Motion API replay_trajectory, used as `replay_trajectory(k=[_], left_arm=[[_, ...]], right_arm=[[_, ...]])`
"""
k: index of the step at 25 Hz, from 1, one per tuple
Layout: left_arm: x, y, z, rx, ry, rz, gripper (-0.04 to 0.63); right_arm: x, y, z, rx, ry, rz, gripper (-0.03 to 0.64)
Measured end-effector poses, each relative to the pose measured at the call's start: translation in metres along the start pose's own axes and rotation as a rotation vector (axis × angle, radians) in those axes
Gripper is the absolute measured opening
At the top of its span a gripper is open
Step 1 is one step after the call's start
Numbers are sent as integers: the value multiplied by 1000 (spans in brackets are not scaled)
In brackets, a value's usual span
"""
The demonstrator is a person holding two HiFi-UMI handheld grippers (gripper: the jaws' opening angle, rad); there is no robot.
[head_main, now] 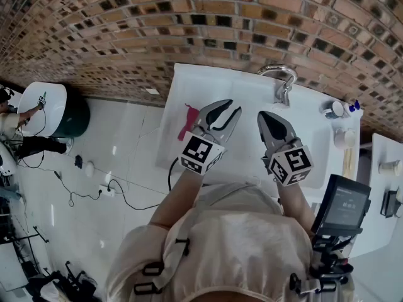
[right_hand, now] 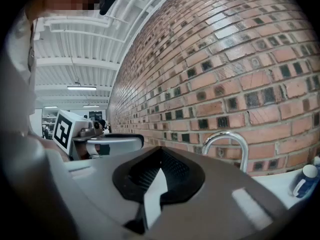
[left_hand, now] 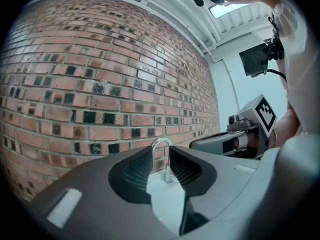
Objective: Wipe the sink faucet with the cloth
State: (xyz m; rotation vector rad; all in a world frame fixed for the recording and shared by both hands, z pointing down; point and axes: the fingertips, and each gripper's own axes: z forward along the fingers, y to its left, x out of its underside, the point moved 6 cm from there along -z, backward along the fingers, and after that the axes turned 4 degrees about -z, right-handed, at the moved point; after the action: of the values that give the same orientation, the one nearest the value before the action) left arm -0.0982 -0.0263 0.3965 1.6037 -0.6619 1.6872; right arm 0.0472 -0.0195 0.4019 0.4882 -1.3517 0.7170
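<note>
A chrome gooseneck faucet (head_main: 283, 83) stands at the back of the white sink counter (head_main: 252, 93), against the brick wall. The red cloth (head_main: 187, 122) lies crumpled on the counter's left part, just left of my left gripper (head_main: 232, 107). That gripper is open with nothing between its jaws. In the left gripper view the faucet (left_hand: 162, 151) shows through the gap of the left gripper (left_hand: 161, 159). My right gripper (head_main: 263, 115) hovers in front of the faucet with its tips together and empty. In the right gripper view the faucet (right_hand: 232, 144) is to the right of the right gripper (right_hand: 159, 153).
A blue-capped bottle (head_main: 352, 106) and small white containers (head_main: 343, 137) stand on the counter's right end. A dark screen device (head_main: 343, 203) hangs at the person's right side. Cables and a power strip (head_main: 104, 190) lie on the white floor to the left.
</note>
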Motion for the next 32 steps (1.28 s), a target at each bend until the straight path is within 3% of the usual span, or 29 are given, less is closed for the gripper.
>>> replay_trajectory(k=[6,14,17,24,32], left_arm=[[18,27,-22,-101,61,-15,155],[56,73,-67,-246,148,-98,164],[79,90,-77,-282,221,-119,164],[156,120,-84,-309,419,-205,164],[215,139,-73,-311,597,-266,164]], right_arm=[[8,16,21,-52,23,14,-6],[33,40,53,-112,89,71,-7],[46,42,61,-116,120,95,-7],[74,36,77,-98,185,146,-7],[106,21,84,-59,247,205,-8]])
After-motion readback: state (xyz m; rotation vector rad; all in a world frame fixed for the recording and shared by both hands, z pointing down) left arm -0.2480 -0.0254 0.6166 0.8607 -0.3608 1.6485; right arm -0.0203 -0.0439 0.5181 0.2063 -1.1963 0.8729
